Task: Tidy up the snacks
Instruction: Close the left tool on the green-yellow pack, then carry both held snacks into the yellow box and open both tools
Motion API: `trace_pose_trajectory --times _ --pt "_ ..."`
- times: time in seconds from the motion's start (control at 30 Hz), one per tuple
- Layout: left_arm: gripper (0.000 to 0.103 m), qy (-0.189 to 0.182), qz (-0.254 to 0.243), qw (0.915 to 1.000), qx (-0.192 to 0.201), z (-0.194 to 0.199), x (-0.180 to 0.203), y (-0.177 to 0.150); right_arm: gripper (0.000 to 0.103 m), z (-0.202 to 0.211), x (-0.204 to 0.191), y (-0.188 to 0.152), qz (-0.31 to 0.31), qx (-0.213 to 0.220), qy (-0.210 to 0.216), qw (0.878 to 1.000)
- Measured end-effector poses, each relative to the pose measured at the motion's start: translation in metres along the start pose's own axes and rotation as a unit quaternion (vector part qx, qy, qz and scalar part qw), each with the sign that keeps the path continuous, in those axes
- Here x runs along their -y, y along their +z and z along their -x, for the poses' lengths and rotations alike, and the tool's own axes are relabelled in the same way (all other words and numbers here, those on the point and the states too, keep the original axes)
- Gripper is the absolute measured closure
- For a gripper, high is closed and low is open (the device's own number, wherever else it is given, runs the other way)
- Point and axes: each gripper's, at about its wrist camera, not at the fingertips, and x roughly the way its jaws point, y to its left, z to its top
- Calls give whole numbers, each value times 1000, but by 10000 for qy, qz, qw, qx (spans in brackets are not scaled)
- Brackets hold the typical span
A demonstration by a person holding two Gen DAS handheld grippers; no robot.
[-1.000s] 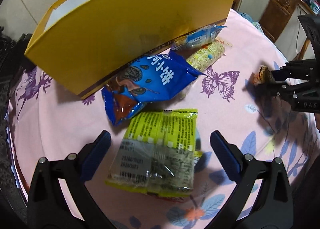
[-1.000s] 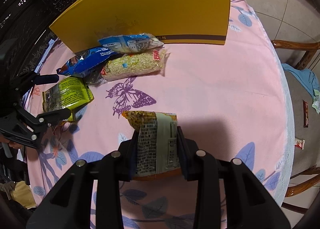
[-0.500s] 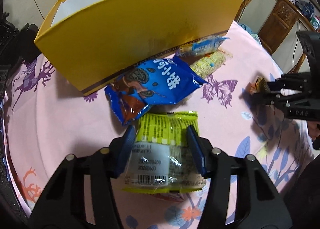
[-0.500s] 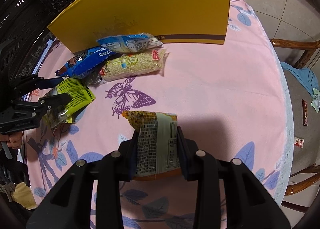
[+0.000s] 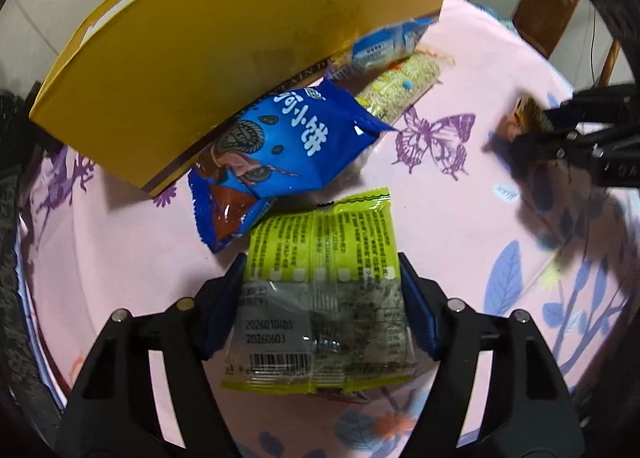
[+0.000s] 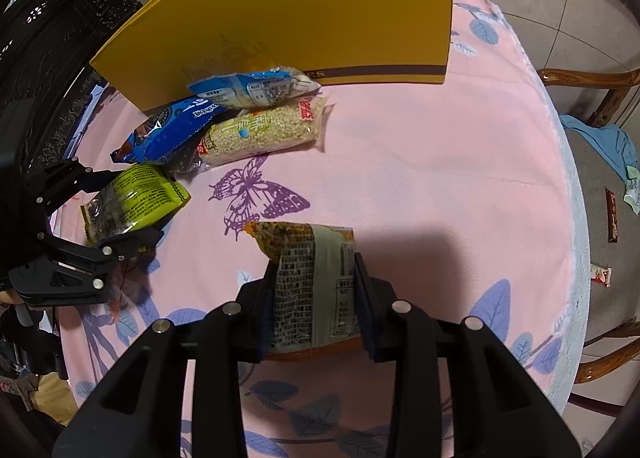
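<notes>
Nothing looks sorted into the yellow box [image 6: 304,5] at the far side of the worktop [image 6: 420,161] yet. Three packs still lie against its front. Left tongs [image 5: 320,294] just re-spread slightly, still pinching the green pack [image 5: 320,286]; right tongs [image 6: 314,294] pinch the orange pack [image 6: 312,278].
</notes>
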Motion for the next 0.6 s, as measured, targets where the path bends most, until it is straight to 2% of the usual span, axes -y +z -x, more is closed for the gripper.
trace_pose_trajectory --times 0.23,0.6 --pt "32 -67 158 9997 164 13 -5 -16 68 -1 0 0 24 2 -13 10000" --pt "32 -26 491 9976 497 50 9 -30 68 5 -4 4 52 8 -35 10000"
